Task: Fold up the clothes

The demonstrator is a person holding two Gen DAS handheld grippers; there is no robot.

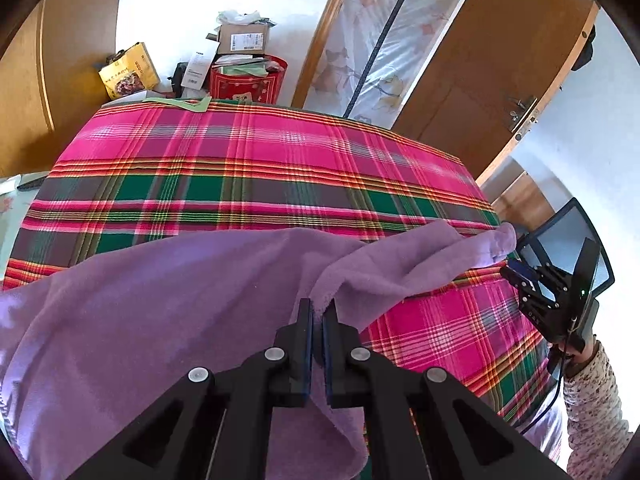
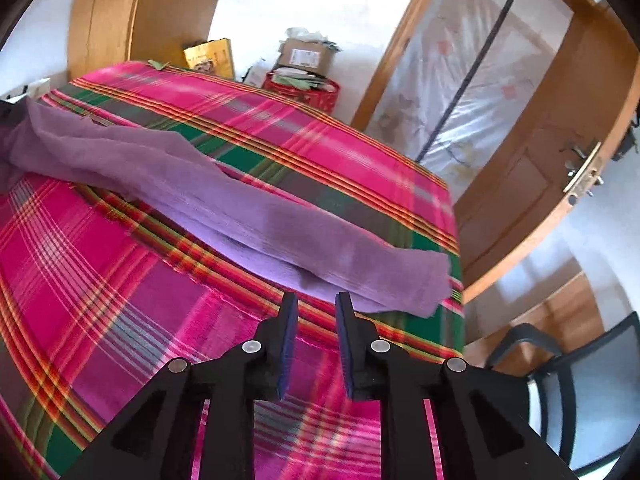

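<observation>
A soft purple garment (image 1: 168,300) lies across the near part of a plaid-covered bed (image 1: 248,152). My left gripper (image 1: 318,308) is shut on a fold of its edge, with cloth hanging down between the fingers. One sleeve (image 1: 472,246) stretches right toward the bed's corner. In the right wrist view the same sleeve (image 2: 248,208) runs diagonally to its cuff (image 2: 424,280). My right gripper (image 2: 316,300) hovers open just short of the sleeve, with nothing between its fingers. From the left wrist view, the right gripper (image 1: 516,268) sits by the cuff, held by a hand in a speckled sleeve (image 1: 592,404).
Boxes, a red container (image 1: 248,80) and a yellow bag (image 1: 128,72) stand on the floor beyond the bed. A wooden door (image 2: 536,184) with a handle stands open at the right. A black mesh chair (image 2: 580,384) is close to the bed's right corner.
</observation>
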